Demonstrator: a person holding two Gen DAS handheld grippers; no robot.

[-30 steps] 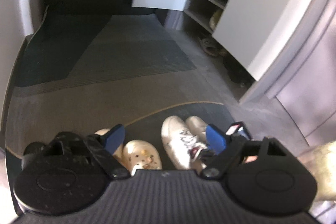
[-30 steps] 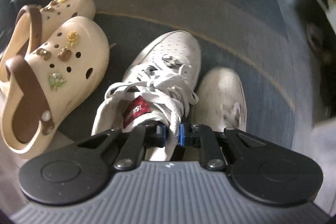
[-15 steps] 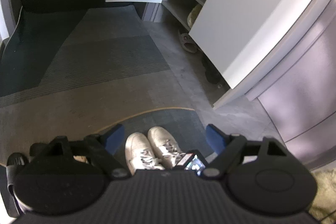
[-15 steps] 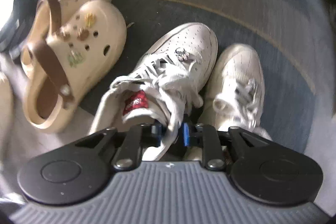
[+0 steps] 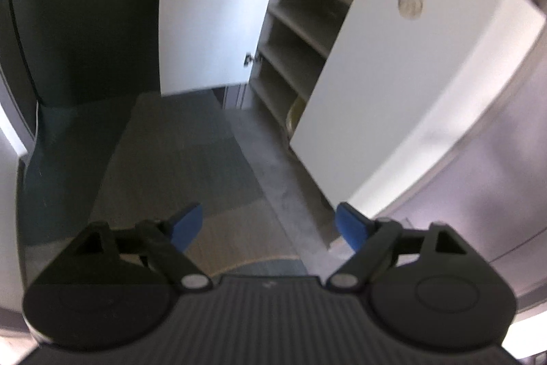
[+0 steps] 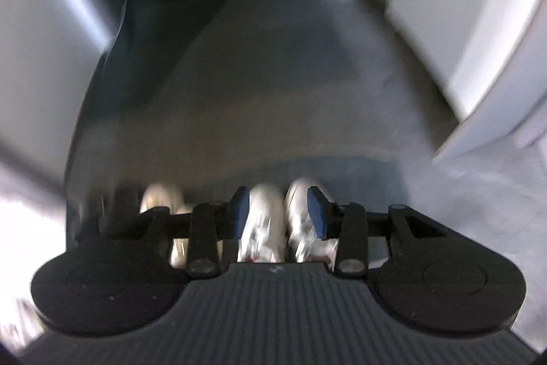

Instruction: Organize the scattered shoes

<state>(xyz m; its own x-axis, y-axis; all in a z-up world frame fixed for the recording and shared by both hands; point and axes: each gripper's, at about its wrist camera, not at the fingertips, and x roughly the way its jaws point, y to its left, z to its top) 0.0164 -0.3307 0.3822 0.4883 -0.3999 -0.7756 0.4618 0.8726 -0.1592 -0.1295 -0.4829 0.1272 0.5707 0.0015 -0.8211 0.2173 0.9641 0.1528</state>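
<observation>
The white sneakers (image 6: 280,221) sit side by side on the floor mat (image 6: 273,112), toes pointing away, well below the right gripper (image 6: 277,214), whose jaws have just been opening and hold nothing. The left gripper (image 5: 270,224) is wide open and empty, facing the shoe cabinet (image 5: 301,33).

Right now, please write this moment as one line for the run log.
left claw: open, empty | right claw: has just been opening, empty | white sneakers: side by side on mat | cabinet: open
</observation>
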